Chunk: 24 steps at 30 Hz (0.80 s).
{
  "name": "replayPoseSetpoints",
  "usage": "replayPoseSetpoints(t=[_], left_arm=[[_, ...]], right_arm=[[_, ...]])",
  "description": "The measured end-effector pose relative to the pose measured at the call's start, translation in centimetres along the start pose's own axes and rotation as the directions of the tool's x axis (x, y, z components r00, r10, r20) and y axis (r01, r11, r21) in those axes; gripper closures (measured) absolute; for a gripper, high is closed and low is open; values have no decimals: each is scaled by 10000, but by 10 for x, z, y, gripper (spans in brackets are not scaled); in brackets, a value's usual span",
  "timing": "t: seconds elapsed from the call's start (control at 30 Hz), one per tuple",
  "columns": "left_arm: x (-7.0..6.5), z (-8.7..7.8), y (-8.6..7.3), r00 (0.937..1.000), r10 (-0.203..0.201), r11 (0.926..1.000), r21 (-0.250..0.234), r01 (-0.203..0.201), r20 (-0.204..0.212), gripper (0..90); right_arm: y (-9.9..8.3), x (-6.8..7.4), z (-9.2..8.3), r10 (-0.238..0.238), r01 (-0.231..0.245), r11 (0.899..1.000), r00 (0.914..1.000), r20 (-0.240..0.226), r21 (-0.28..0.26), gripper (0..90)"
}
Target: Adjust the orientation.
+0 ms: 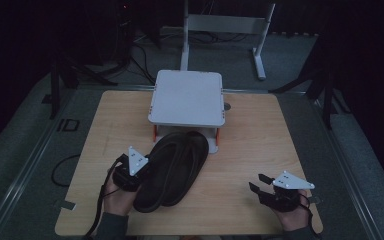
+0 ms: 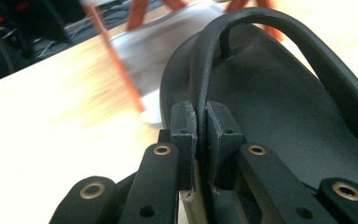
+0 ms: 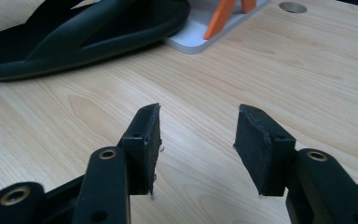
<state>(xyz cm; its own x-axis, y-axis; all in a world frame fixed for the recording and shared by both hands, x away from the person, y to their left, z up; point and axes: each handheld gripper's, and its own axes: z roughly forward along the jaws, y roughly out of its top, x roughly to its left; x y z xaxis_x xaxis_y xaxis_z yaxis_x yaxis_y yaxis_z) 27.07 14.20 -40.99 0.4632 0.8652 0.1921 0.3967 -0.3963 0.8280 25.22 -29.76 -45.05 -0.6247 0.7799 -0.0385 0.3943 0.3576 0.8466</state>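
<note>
Left gripper clenched on the strap of a black flip-flop — pair lying mid-table, toes tucked under the white stand. Right gripper released, nothing between its pads, well apart. No readable writing; stand's legs partly hidden.

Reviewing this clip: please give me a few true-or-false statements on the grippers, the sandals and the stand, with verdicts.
1. The left gripper is shut on a strap of the black sandals. True.
2. The right gripper holds a sandal. False: its jaws are open over bare table.
3. The sandals lie on top of the white stand. False: they lie on the table, toes under it.
4. The stand has orange legs. True.
</note>
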Motion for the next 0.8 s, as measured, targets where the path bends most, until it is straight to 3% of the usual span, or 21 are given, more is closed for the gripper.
replayPoseSetpoints(t=[0.17,0.27,0.47,0.57,0.6,0.7,0.8], left_arm=[[18,11,-11,9979,98,10000,-6,-99,-646,828],[21,22,-15,9931,450,9989,143,-437,-1087,828],[22,37,-26,9902,885,9961,67,-883,-1079,812],[21,42,-33,9936,855,9958,386,-828,-743,777],[21,43,-35,9944,809,9964,297,-790,-681,763],[18,40,-34,9955,223,9997,135,-211,-926,638],[9,32,-28,9942,6,9995,-319,-40,-1072,577]], right_arm=[[3,5,6,-228,228,9997,9997,-53,103,495],[4,6,7,-236,237,9997,9997,-95,97,495],[4,6,9,-242,243,9997,9996,-130,80,495],[4,6,9,-234,235,9997,9996,-145,107,495],[4,6,9,-243,245,9996,9996,-156,103,495],[4,7,10,-247,249,9996,9996,-153,120,495],[4,7,11,-258,260,9996,9995,-156,117,494]])
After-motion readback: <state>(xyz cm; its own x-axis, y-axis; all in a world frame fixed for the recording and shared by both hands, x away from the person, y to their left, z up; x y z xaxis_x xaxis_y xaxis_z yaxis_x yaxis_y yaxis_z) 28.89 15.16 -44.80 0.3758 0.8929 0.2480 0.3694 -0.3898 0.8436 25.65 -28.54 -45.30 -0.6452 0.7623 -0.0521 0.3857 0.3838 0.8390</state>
